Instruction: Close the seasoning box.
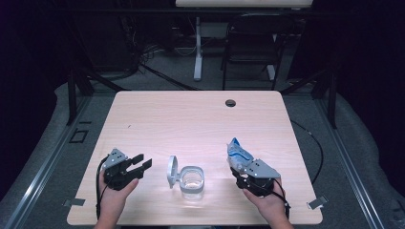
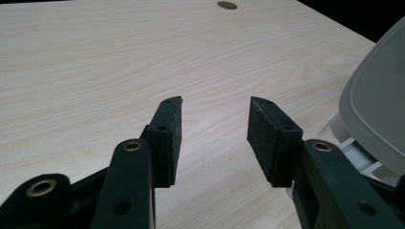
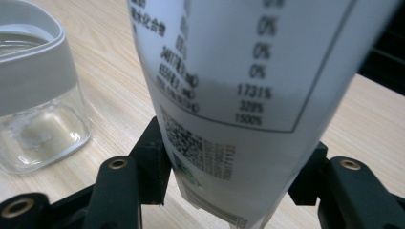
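Right gripper (image 3: 229,191) jaws clamp the white pouch (image 3: 239,95); left gripper (image 2: 215,138) jaws stand apart beside the jar (image 1: 192,180).

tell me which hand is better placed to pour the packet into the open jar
Right. Its hand-held gripper already grips the packet beside the jar; the left hand-held gripper is open and empty.

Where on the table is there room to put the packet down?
The far half of the table, up to the round hole, is bare. The near edge is crowded: the left tool, open jar and right tool gripping the packet.
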`<state>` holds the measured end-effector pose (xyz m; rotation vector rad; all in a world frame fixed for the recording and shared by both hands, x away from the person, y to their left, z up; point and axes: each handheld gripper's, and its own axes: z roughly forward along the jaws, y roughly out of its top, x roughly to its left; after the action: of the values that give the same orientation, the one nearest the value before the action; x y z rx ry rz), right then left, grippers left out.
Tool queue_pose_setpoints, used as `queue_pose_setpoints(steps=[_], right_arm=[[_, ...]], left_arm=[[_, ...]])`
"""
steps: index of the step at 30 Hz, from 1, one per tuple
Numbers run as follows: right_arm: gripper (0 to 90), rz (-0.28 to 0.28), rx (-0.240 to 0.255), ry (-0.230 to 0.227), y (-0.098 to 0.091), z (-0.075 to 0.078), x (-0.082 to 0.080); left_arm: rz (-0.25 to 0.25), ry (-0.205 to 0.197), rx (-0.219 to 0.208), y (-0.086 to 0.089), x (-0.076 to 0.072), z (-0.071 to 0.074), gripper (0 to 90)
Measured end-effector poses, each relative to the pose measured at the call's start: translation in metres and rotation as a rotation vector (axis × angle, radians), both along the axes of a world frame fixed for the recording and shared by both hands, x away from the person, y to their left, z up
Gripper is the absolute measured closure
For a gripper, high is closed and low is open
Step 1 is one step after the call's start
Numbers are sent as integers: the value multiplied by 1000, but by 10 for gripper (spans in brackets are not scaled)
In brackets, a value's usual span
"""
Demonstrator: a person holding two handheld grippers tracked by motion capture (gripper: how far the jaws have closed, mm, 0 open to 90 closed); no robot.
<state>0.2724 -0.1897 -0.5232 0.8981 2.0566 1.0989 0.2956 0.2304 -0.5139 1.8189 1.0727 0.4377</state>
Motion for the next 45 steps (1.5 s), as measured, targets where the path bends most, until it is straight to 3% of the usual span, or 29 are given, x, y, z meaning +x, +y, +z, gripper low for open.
queue_pose_setpoints(steps=[6, 11, 17, 21, 23, 32, 34, 45], right_arm=[[443, 4, -24, -11, 0, 4, -1], [443, 2, -37, -17, -2, 7, -2], [443, -6, -50, -32, -4, 10, -3], [443, -8, -52, -40, -5, 12, -2], [443, -5, -59, -39, -5, 14, -2], [443, -1, -85, -55, -2, 17, -3], [443, 3, -88, -61, -1, 18, -3], [443, 16, -129, -88, 5, 22, -4]], left_arm=[[2, -5, -2, -1, 0, 1, 533], [0, -12, 39, -1, 1, -1, 474], [5, -37, 73, -3, 1, -2, 465], [23, -22, 99, -3, 2, -2, 465], [29, -30, 91, -2, 2, -3, 459], [36, 27, 113, -2, 3, -4, 469], [47, 10, 142, -3, 3, -4, 443], [50, -31, 149, -2, 4, -6, 385]])
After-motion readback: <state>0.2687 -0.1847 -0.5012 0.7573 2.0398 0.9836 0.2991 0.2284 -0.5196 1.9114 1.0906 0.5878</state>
